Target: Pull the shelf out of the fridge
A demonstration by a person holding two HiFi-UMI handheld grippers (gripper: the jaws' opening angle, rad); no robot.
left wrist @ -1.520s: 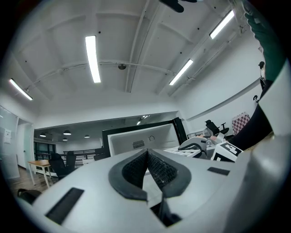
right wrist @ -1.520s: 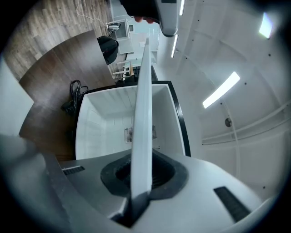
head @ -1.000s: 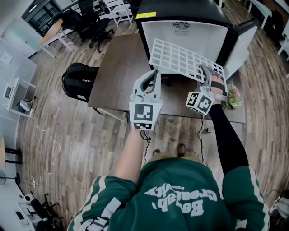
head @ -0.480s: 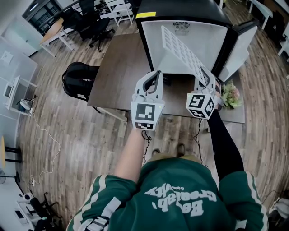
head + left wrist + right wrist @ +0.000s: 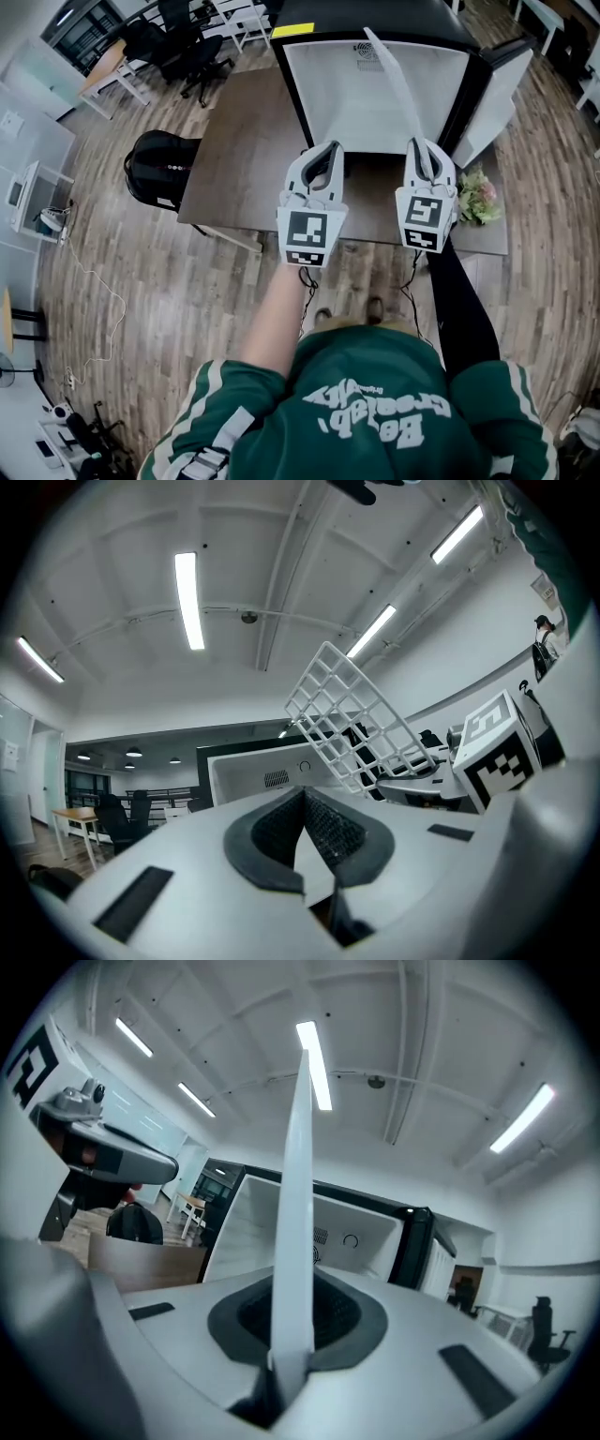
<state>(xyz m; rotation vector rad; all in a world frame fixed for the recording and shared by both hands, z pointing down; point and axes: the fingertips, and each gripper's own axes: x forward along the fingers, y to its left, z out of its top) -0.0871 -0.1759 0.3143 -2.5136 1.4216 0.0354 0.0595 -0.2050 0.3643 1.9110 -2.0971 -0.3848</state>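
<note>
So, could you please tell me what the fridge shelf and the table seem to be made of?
The shelf looks like white moulded plastic or coated wire with a matte finish: it is an open grid of thin, even bars with no shine. The table looks like dark brown wood or wood-look laminate: a smooth flat top with faint grain.

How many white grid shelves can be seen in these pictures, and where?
1. The shelf is held edge-on in the right gripper, in front of the open fridge; none shows inside it.

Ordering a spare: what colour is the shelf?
The shelf is white, a square grid; clearest in the left gripper view.
</note>
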